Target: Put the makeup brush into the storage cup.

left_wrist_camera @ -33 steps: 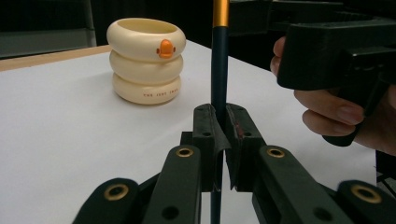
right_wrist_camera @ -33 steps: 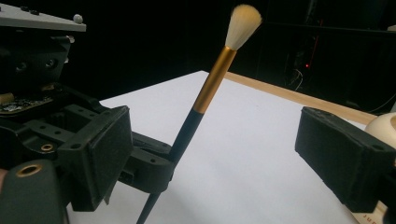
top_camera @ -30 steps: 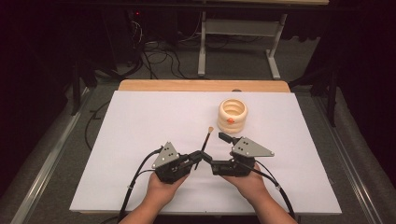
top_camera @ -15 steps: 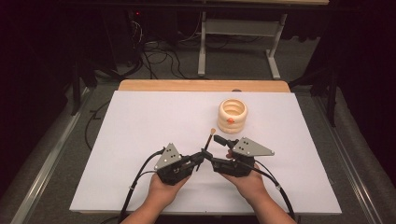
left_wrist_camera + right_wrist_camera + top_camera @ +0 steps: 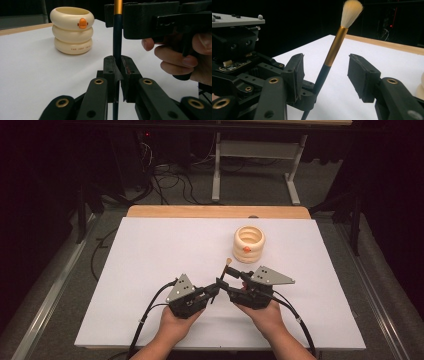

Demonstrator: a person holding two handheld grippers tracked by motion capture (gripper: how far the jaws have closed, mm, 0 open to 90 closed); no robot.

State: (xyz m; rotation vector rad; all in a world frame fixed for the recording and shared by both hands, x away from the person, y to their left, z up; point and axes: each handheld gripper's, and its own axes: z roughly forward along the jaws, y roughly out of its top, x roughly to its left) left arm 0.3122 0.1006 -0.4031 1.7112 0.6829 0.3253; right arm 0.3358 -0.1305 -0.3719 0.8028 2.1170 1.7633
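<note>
Closing in since a second ago, the right claw (image 5: 325, 75) straddles the brush (image 5: 332, 53) without pressing yet (left claw (image 5: 117, 75) clamps its handle upright above the bench (image 5: 150, 250)); centre the pads before squeezing.

Small dark capitals printed on the bottom ring of the cream ringed cup (image 5: 72, 30), under its orange duck bill, begin with "THE", the remaining words too small to make out; nothing else legible.
</note>
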